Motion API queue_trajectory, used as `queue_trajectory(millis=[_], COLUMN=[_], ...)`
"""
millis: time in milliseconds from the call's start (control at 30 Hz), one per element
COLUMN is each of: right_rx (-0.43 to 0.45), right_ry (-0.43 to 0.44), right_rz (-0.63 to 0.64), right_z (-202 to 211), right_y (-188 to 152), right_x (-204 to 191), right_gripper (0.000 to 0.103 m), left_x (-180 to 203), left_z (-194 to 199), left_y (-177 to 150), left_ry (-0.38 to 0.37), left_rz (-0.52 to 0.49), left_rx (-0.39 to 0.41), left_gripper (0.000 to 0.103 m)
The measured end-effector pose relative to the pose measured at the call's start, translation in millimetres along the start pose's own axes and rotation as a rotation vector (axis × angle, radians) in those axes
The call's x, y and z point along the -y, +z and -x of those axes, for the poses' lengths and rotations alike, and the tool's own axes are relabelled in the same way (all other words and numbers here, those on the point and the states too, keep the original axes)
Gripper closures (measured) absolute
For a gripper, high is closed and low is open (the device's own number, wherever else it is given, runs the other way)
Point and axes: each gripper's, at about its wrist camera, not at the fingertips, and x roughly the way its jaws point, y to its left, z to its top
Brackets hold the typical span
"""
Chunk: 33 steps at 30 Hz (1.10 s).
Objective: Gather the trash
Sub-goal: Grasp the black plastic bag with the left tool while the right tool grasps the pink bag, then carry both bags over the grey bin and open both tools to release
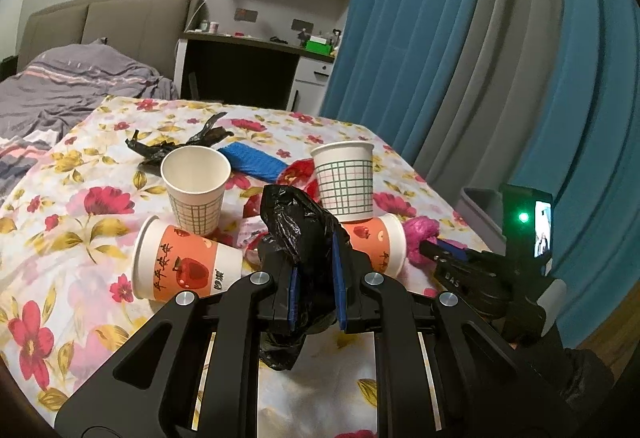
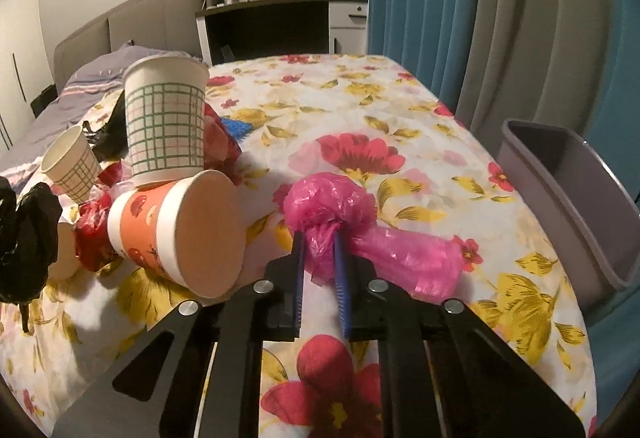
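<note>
While the right tongs (image 2: 318,238) pinch it, the pink bag (image 2: 372,234) trails rightward.

Each camera sits just behind its own fingers, looking forward and slightly down over the floral table (image 1: 100,166) toward the bed, desk and blue curtain. The left wrist view is close on the paper cups (image 1: 344,178). The right wrist view, further right, shares those cups (image 2: 164,126) and adds the grey bin (image 2: 580,206).
</note>
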Motion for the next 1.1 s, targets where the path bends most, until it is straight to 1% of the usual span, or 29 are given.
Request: queue_trajectory(millis=[167, 333, 567, 700, 833, 933, 1100], right_rx=[0.049, 0.105, 0.155, 0.177, 0.201, 0.228, 0.262], right_ry=[0.001, 0.002, 0.01, 0.011, -0.004, -0.018, -0.076], right_rz=[-0.017, -0.018, -0.04, -0.06, -0.06, -0.065, -0.068], right_z=[23.5, 55.1, 89.9, 103.2, 115.0, 124.6, 135.1], right_y=[-2.9, -7.1, -15.1, -17.6, -19.1, -18.5, -15.1], right_x=[6.6, 14.5, 35.9, 49.8, 60.0, 71.3, 95.6], right_gripper=[0.089, 0.089, 0.089, 0.089, 0.089, 0.089, 0.089], left_x=[8.2, 25.4, 52.8, 67.8, 87.7, 105.9, 145.1], left_z=[2.2, 5.3, 5.0, 3.6, 0.8, -5.0, -17.4], left_y=[-1.3, -1.4, -4.8, -4.7, -3.4, 0.6, 10.0], left_ry=[-0.007, -0.029, -0.075, -0.101, -0.124, -0.155, -0.215], left_rz=[-0.019, -0.05, -0.094, -0.114, -0.153, -0.172, -0.222], left_rx=[0.0, 0.006, 0.0, -0.005, -0.003, -0.007, -0.008], left_gripper=[0.09, 0.09, 0.09, 0.09, 0.09, 0.09, 0.09])
